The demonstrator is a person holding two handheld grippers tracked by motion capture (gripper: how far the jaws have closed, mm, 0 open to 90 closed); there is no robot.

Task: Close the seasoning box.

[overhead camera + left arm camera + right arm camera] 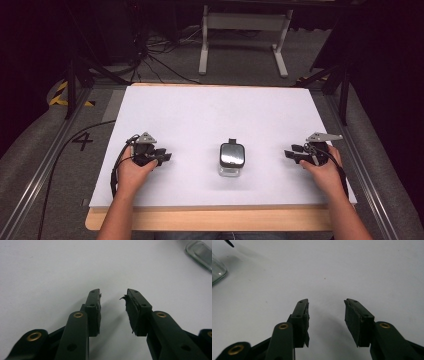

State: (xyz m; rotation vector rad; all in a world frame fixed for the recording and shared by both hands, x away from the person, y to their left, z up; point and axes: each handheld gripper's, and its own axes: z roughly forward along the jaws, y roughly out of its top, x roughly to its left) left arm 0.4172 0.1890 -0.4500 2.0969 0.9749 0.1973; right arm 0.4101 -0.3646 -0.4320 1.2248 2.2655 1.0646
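A clear glass jar with a dark square lid [232, 158] stands on the white board [215, 115], between my two hands. My left gripper [167, 158] rests low over the board to the jar's left, its jaws open and empty. In the left gripper view the two black pads [93, 305] stand apart over bare white surface, with the jar's glass edge [200, 253] at the top right corner. My right gripper [288, 155] sits to the jar's right, open with nothing between its jaws. The right gripper view has the jar's glass wall [217, 271] at the far left.
The white board lies on a wooden table [210, 220] whose front edge runs just below my forearms. Metal rails [45, 165] run along both sides. Beyond the board's far edge stand a white frame's legs [245, 30] and loose cables [155, 55] on the floor.
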